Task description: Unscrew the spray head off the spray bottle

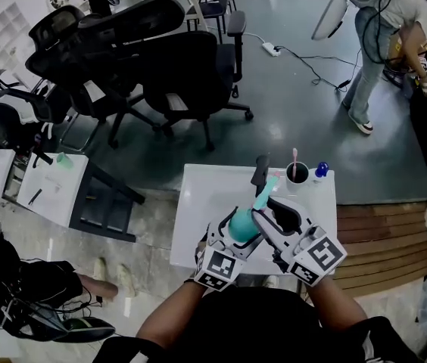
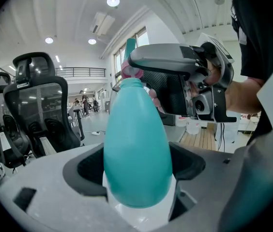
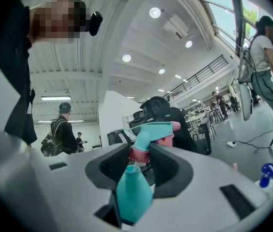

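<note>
A teal spray bottle (image 1: 242,227) is held tilted above the white table (image 1: 198,203), its teal spray head (image 1: 265,191) pointing away from me. My left gripper (image 1: 236,231) is shut on the bottle's round body (image 2: 136,149), which fills the gap between its pads. My right gripper (image 1: 263,212) is closed on the neck. In the right gripper view its black pads sit against both sides of the pink collar (image 3: 139,154), below the spray head (image 3: 156,129) and above the body (image 3: 133,190). The right gripper (image 2: 185,81) also shows in the left gripper view.
A black cup (image 1: 297,174) with a pink stick and a small blue-capped item (image 1: 320,170) stand at the table's far right corner. Black office chairs (image 1: 183,74) crowd the floor beyond. A person (image 1: 380,36) stands at the far right. A white side table (image 1: 54,187) is at the left.
</note>
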Motion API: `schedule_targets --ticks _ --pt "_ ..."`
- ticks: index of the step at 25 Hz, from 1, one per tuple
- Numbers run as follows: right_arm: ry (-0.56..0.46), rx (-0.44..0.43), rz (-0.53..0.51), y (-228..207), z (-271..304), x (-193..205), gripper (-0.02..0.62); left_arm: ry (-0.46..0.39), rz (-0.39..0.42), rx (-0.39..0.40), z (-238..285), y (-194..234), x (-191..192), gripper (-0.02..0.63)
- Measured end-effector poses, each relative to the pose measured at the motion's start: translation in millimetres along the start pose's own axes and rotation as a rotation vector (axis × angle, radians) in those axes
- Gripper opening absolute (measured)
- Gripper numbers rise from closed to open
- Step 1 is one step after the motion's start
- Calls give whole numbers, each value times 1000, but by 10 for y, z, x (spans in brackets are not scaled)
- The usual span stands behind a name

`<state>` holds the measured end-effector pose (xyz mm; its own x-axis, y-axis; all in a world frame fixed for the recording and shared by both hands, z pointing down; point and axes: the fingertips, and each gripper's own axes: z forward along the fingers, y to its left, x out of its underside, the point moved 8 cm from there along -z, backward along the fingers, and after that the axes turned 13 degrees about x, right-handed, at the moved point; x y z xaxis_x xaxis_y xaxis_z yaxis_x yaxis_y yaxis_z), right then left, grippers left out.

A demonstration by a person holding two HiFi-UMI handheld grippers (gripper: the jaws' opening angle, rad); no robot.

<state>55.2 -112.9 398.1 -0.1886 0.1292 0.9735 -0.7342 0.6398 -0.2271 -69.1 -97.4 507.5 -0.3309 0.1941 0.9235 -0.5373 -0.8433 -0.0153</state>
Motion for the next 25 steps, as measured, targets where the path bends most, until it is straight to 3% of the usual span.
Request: schedule_targets --ticks 17,25 --pt "-221 63 -87 -93 -235 -794 143 64 -76 -9 18 -19 318 400" --pt "-245 148 -168 -229 -327 -811 143 57 -72 -35 -24 68 299 400"
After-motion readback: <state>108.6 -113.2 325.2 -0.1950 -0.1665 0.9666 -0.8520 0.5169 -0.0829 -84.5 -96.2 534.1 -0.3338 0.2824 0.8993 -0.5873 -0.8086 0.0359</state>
